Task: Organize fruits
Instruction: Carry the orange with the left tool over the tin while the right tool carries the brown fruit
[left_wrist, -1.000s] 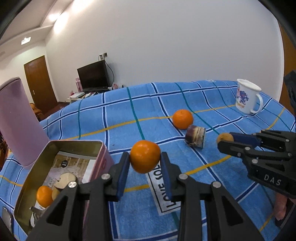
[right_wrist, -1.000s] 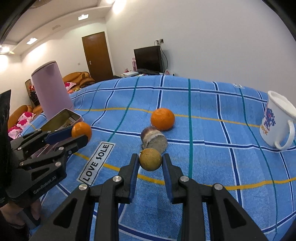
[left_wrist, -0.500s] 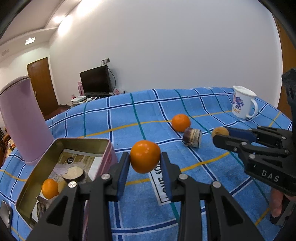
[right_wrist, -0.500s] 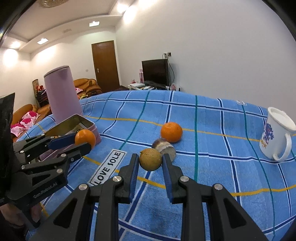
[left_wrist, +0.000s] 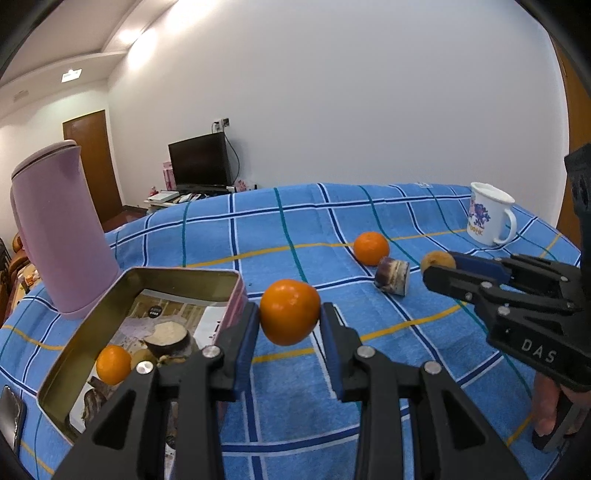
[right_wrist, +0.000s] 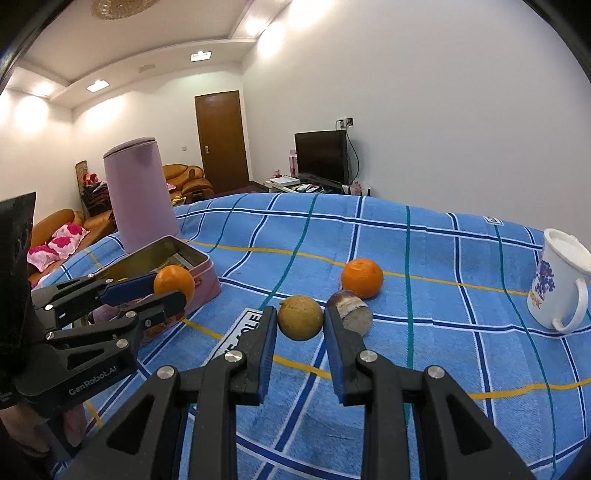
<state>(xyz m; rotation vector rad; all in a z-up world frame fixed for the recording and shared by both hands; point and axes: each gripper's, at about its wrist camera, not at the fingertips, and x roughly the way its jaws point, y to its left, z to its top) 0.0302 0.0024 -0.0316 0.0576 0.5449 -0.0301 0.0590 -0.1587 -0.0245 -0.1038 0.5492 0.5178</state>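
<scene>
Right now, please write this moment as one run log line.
left gripper: shut on orange | right gripper: shut on brown fruit | tin: open, partly filled

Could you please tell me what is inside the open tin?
The tin holds an orange, a cut purple piece, a small brown fruit and printed paper; its near corner is hidden by the left gripper.

3 round orange tangerines: 1 clamped above the blue checked cloth (left_wrist: 290, 312), 1 lying on the cloth (left_wrist: 371, 248), 1 inside the open rectangular gold-lined tin (left_wrist: 112, 363).

2 round tan-brown fruits: 1 gripped (right_wrist: 300, 317), 1 in the tin (left_wrist: 143, 356).

2 cut purple-skinned, pale-fleshed pieces: 1 on the cloth (left_wrist: 392, 276), 1 in the tin (left_wrist: 166, 334).

1 open tin (left_wrist: 177, 275). 1 tall pink cylindrical container (left_wrist: 61, 236). 1 white printed mug (left_wrist: 487, 218). 2 black two-finger grippers (left_wrist: 290, 325) (right_wrist: 300, 328).
</scene>
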